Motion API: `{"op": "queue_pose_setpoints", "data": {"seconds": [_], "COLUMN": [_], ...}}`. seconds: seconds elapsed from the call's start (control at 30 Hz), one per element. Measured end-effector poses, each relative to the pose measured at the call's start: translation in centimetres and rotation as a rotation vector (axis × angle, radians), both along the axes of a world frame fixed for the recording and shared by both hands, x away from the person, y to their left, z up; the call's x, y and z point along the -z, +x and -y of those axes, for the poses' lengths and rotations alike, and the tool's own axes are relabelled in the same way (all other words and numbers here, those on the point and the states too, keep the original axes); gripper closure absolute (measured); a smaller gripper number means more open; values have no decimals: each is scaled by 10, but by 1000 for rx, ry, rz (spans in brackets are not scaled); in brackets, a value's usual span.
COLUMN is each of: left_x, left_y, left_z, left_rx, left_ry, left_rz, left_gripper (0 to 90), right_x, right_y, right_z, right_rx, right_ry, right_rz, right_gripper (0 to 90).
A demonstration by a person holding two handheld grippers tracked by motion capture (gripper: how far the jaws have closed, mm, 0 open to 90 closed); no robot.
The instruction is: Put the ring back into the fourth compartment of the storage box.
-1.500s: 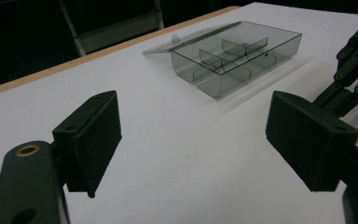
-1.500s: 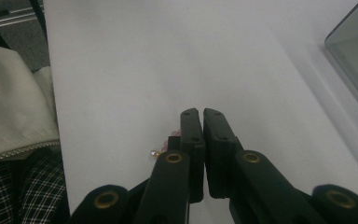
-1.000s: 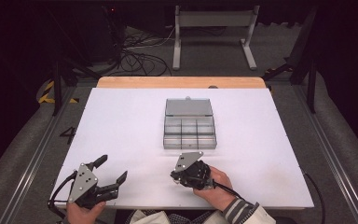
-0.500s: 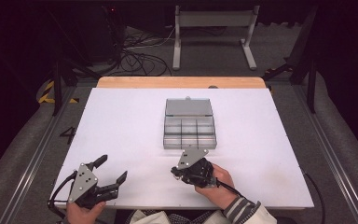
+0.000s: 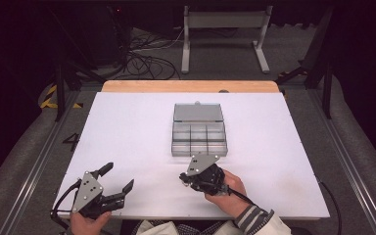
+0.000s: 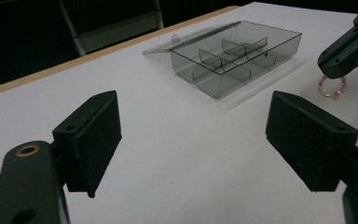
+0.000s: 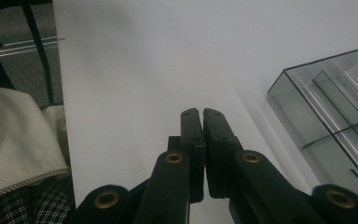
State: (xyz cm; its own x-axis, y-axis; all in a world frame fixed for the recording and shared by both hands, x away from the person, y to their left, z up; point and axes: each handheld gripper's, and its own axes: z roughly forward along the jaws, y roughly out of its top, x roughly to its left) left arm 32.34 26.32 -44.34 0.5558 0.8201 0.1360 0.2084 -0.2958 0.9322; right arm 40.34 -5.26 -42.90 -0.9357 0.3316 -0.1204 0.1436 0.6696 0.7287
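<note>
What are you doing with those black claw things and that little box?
A person holds a gripper in each hand at a white table. The right gripper is shut on a small pink bead bracelet, close to the open clear divided box. The left gripper rests open near the table's front edge.

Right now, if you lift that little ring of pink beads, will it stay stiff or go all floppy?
Probably floppy: the bead ring looks like small separate beads strung together, so it would likely sag. It is tiny beside the right gripper above it, so probably very light. Round beads might slip out of a pinch.
</note>
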Motion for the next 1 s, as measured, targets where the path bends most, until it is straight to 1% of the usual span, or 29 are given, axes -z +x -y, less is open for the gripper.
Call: {"op": "queue_pose_setpoints", "data": {"seconds": [0.27,0.4,0.43,0.57,0.6,0.73,0.77,1.0], "left_x": [0,0,0,0,0,0,0,0], "left_y": [0,0,0,0,0,0,0,0], "left_z": [-1,-1,0,-1,0,0,-1,-1], "left_rx": [-1,-1,-2,-1,-2,-2,-1,-1], "left_ry": [3,2,-4,1,-4,-4,1,-4], "left_rz": [3,3,0,3,0,0,2,-1], "left_gripper": [187,187,187,187,187,187,187,187], "right_x": [-9,-17,-18,-22,-23,-26,-28,-33], "right_y": [6,11,12,18,19,23,26,34], "right_z": [-1,-1,-1,-1,-1,-1,-1,-2], "right_rx": [16,32,35,49,54,65,72,91], "right_ry": [4,9,14,15,16,27,26,36], "right_rz": [9,14,10,7,5,0,-2,-12], "right_gripper": [882,882,882,881,881,882,882,882]}}
